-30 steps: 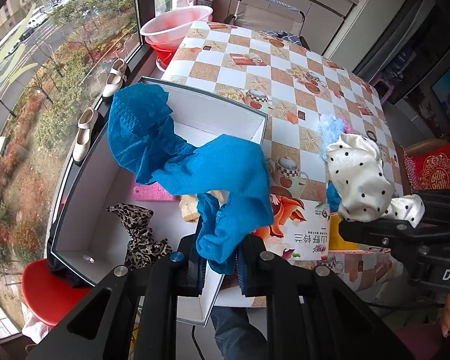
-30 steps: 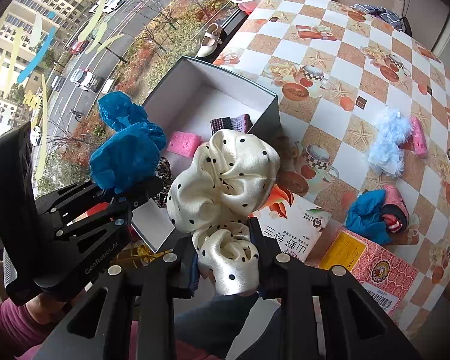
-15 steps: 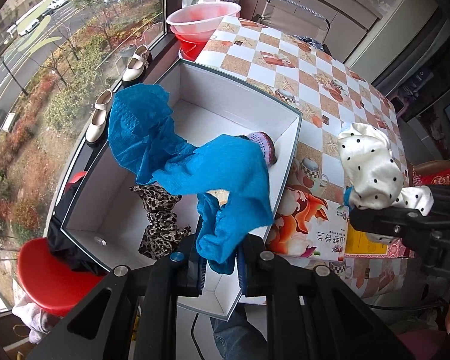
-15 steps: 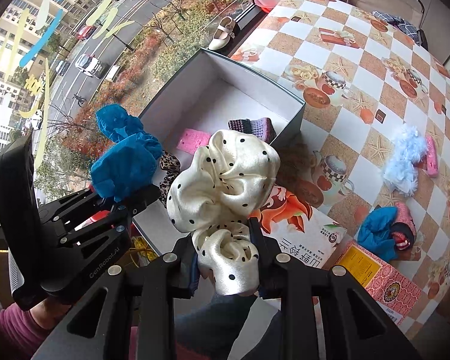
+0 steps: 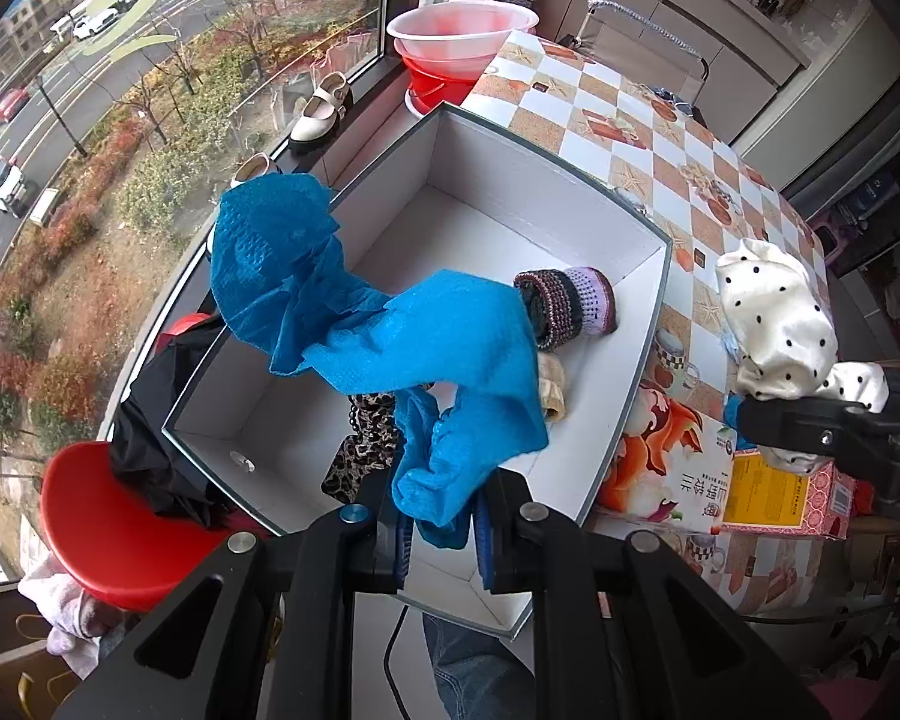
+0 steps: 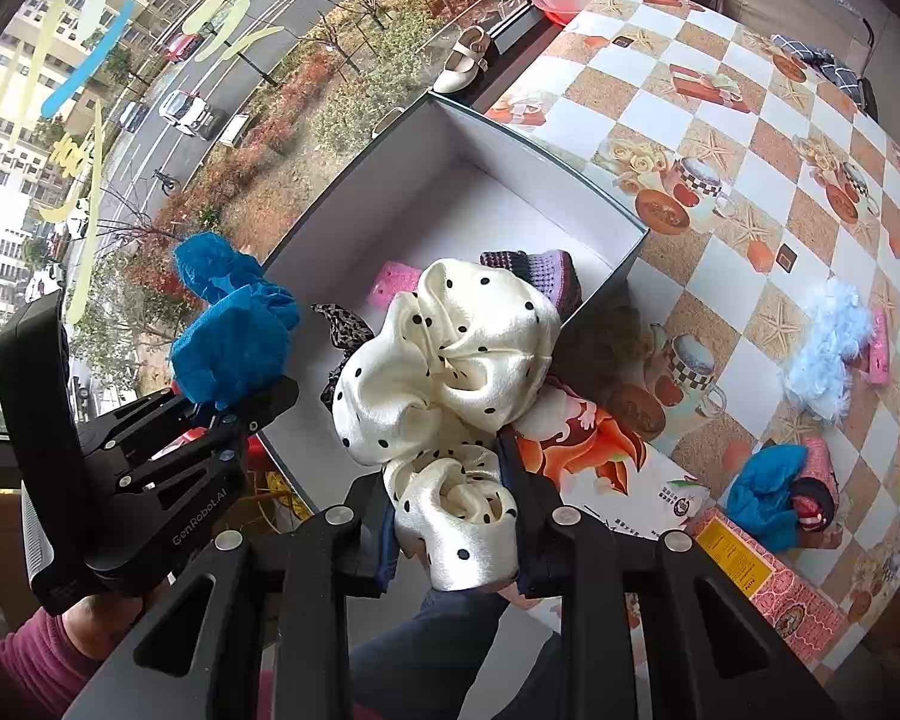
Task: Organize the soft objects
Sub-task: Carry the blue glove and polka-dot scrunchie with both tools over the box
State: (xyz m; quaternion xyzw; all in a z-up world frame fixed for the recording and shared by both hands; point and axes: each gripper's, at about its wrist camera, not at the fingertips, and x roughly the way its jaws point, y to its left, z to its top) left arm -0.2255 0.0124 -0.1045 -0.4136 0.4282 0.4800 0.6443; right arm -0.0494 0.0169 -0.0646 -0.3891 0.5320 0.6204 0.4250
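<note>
A glossy oilcloth-covered table in a tan-and-white checker print of starfish and cups is filling the right half of the right wrist view, and on it a large open rectangular cardboard box with white inner walls is sitting at the centre of both views. Low in the left wrist view the black left gripper is pinching a crinkled, dimpled blue nonwoven shoe cover, whose loose folds are billowing up over the box's left half. At the bottom of the right wrist view the right gripper is squeezing a puffy cream satin scrunchie with black polka dots, which is bulging in smooth gathered folds over the box's near right corner. Inside the box a ribbed knitted cuff in dark purple and lilac bands is lying against the right wall, a limp leopard-print fabric piece is lying near the front, and a small flat pink textured pad is showing at the middle. On the tablecloth at the right of the right wrist view a fluffy pale blue tuft is lying beside a small pink piece, and lower down a second crumpled blue cover is resting just beside a glossy printed carton.
</note>
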